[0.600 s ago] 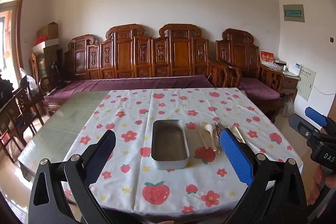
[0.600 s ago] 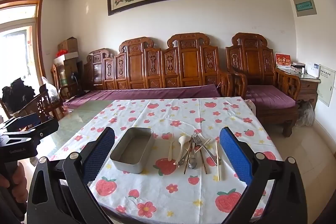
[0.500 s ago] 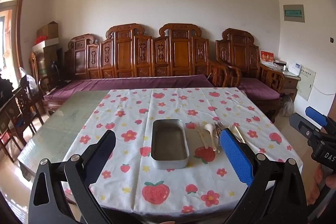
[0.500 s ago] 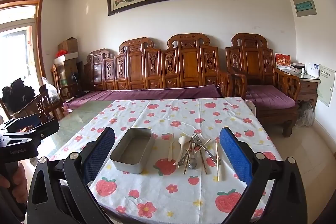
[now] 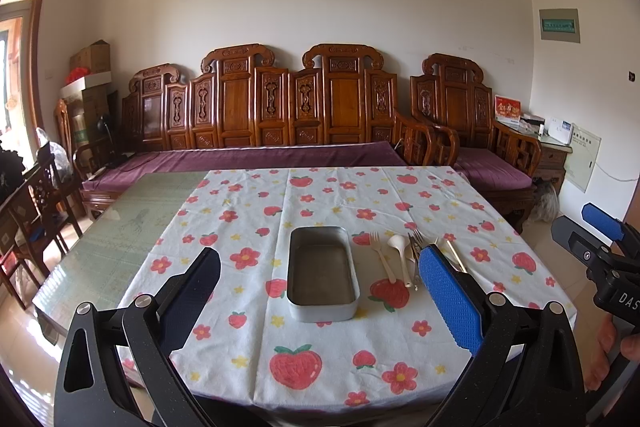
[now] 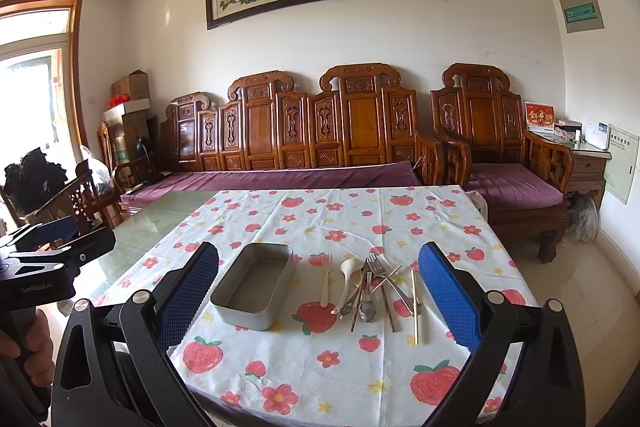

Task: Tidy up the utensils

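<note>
The left gripper and the right gripper both hover above the near edge of the table with fingers spread wide and nothing between them. Ahead on the strawberry-print tablecloth sits an empty metal tray. Just to its right lie a pale fork, a pale spoon and a crossed heap of metal cutlery and chopsticks.

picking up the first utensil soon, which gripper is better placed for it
Right, probably. The right gripper frames the utensil pile between its open jaws; from the left gripper the metal tray sits centred, utensils off right.
</note>
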Tool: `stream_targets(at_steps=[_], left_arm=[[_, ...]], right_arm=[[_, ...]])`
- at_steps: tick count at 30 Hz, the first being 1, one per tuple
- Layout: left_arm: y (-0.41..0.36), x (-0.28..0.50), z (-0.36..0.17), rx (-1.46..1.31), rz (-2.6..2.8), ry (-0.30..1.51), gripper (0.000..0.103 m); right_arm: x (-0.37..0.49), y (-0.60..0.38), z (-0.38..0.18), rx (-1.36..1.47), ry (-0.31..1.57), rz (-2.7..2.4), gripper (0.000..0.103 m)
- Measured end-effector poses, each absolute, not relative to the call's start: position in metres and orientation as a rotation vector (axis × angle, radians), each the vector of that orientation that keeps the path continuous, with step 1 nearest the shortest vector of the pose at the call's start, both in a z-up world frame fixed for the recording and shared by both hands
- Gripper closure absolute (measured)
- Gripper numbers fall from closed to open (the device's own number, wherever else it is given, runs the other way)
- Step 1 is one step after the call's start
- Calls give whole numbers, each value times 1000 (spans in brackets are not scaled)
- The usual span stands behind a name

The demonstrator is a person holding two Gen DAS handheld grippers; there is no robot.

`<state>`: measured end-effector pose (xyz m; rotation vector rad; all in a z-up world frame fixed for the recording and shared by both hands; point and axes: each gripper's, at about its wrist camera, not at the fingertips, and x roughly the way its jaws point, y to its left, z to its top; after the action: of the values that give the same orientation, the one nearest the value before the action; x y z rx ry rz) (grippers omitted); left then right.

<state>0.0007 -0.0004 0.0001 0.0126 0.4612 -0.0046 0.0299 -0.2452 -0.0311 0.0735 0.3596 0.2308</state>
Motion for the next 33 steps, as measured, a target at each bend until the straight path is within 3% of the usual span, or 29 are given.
stream_targets(at_steps=[33], left_arm=[[-4, 2, -2, 13, -5, 458, 6]], right_arm=[[29, -245, -27, 74, 356, 235, 2]])
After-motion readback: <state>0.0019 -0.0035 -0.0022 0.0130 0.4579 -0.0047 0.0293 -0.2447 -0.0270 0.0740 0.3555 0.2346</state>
